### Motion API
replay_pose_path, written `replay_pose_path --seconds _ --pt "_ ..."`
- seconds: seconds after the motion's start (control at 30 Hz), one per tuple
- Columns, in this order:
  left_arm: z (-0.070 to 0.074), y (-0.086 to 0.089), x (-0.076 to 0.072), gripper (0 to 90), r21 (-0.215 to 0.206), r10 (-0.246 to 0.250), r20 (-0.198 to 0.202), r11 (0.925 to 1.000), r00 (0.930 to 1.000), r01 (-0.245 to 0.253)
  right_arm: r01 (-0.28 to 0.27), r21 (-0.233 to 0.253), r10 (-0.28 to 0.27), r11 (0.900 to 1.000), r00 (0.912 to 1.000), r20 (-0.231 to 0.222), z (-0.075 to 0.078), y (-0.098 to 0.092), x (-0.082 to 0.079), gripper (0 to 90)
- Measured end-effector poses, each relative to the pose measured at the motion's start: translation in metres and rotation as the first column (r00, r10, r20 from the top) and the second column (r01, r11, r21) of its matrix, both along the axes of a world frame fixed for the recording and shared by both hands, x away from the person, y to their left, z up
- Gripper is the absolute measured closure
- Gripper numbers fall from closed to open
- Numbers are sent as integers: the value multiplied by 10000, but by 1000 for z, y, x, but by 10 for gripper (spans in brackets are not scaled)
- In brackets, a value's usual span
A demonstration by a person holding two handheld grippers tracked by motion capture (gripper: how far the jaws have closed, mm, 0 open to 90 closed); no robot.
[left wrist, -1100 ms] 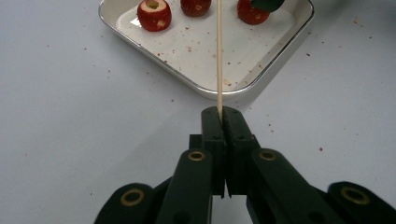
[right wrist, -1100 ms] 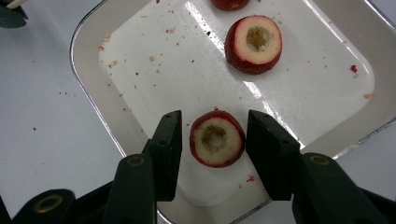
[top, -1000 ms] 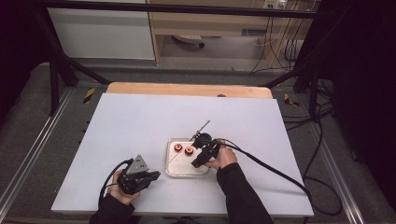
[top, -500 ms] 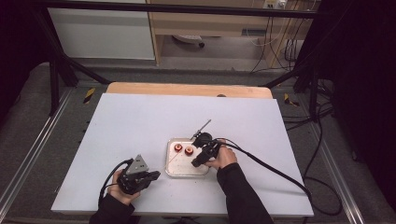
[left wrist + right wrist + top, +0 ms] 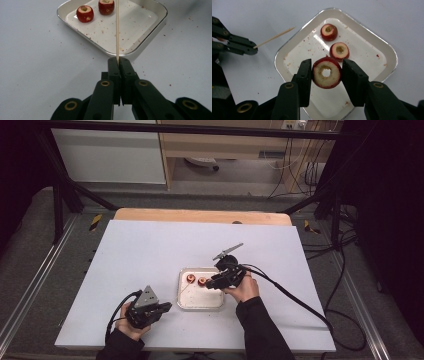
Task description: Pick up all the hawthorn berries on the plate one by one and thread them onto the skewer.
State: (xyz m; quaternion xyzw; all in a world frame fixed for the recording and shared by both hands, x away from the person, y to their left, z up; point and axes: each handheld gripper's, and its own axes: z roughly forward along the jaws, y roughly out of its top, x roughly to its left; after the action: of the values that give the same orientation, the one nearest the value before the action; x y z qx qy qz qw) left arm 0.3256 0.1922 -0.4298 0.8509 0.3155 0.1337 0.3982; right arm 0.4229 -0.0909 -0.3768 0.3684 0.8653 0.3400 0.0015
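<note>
Tray (image 5: pixel 200 302): mid tabletop (image 5: pixel 150 250), white, crumb-flecked. Two cored red fruits (image 5: pixel 339 51) at tray's far end. Right gripper (image 5: pixel 325 75): jaws clamped on third cored fruit (image 5: pixel 326 72), held above tray. Left gripper (image 5: pixel 119 61): near tray's corner, jaws closed on skewer (image 5: pixel 117 27), tip reaching over tray.

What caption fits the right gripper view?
Right gripper holds a cored fruit over a tray.
</note>
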Motion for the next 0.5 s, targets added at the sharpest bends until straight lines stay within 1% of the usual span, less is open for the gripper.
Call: replay_pose_path --seconds 0.13,0.2,0.23,0.27,0.3,0.33,0.37,0.43,0.47,0.5 --pt "0 -1 -1 887 -103 163 48 9998 9999 -162 354 766 -379 9964 9988 322 0 -7 -4 612" --pt "1 -1 -1 888 -167 246 82 9996 9997 -244 536 1212 -595 9912 9972 454 0 -10 -5 612" --pt "1 -2 -2 888 -186 290 119 9994 9995 -287 704 1672 -801 9834 9954 517 -1 -13 -6 612" --pt "1 -2 -2 887 -204 336 154 9992 9993 -333 800 1870 -914 9791 9944 529 -1 -15 -7 613" --pt "1 -3 -2 887 -242 391 166 9990 9991 -386 800 1870 -914 9791 9944 529 -1 -15 -7 613" --pt "1 -4 -3 887 -293 451 180 9986 9988 -446 870 2059 -1006 9747 9933 568 -2 -16 -7 612" --pt "1 -4 -3 887 -378 547 187 9978 9983 -540 1033 2463 -1228 9637 9903 651 -3 -18 -9 613" --pt "2 -6 -3 888 -457 643 156 9969 9978 -635 1115 2873 -1366 9513 9882 687 -3 -20 -9 613" --pt "2 -7 -4 888 -509 710 161 9962 9973 -701 1115 2873 -1366 9513 9882 687 -3 -20 -9 613" --pt "2 -8 -4 887 -566 772 143 9955 9969 -762 1193 3063 -1472 9444 9866 697 -4 -21 -9 613"
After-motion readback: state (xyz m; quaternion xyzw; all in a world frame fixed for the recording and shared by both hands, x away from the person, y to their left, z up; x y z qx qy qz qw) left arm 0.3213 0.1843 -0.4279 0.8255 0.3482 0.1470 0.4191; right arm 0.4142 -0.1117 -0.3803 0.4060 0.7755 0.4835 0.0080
